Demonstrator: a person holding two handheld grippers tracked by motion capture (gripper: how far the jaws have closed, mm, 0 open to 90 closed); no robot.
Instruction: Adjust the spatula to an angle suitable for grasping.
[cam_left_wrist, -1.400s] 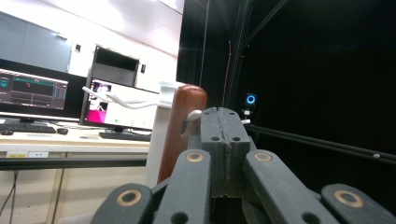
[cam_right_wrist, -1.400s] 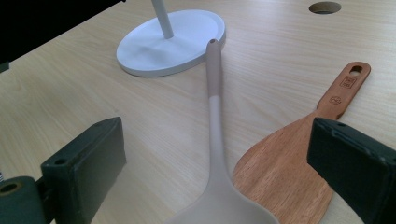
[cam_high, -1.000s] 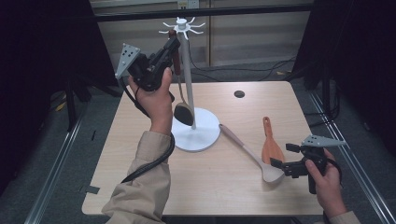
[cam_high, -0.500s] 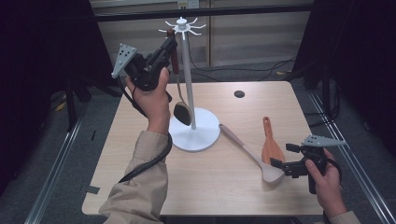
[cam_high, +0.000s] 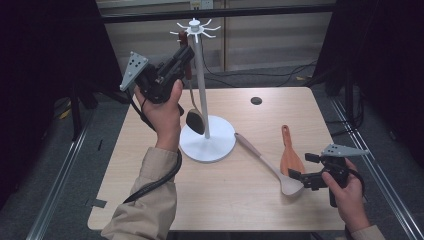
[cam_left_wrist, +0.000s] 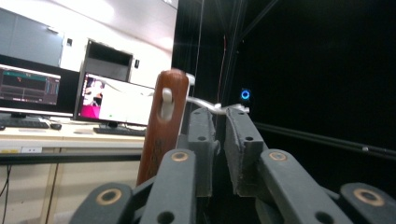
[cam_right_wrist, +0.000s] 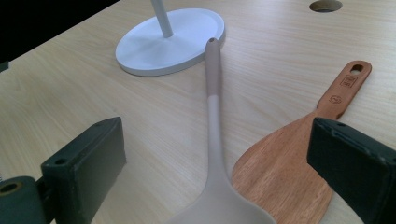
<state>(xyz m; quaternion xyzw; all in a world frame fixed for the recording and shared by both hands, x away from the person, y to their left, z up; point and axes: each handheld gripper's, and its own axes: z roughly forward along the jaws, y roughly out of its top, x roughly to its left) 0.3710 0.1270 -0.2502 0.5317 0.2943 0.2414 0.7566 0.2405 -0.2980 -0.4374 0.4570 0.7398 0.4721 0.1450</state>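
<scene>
Brown wooden ladle handle (cam_left_wrist: 164, 126) hangs on the rack's hook (cam_high: 180, 34), just beside my left fingers (cam_left_wrist: 218, 140), which have just been opening and grip nothing. My right fingers (cam_right_wrist: 219, 172) stand wide open over the grey spoon (cam_right_wrist: 215, 154) on the counter (cam_high: 240, 200).

A glossy dark wooden ladle handle (cam_left_wrist: 164, 126) hangs on a smooth white stand (cam_high: 202, 100) (matt wood-grain table (cam_high: 240, 200) beneath).

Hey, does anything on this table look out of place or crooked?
Nothing looks damaged or spilled. The ladle hangs by its wooden handle from a hook of the white stand. The grey spoon and wooden spatula lie loose on the table, bowl and blade overlapping, the spoon's handle tip against the stand's base.
</scene>
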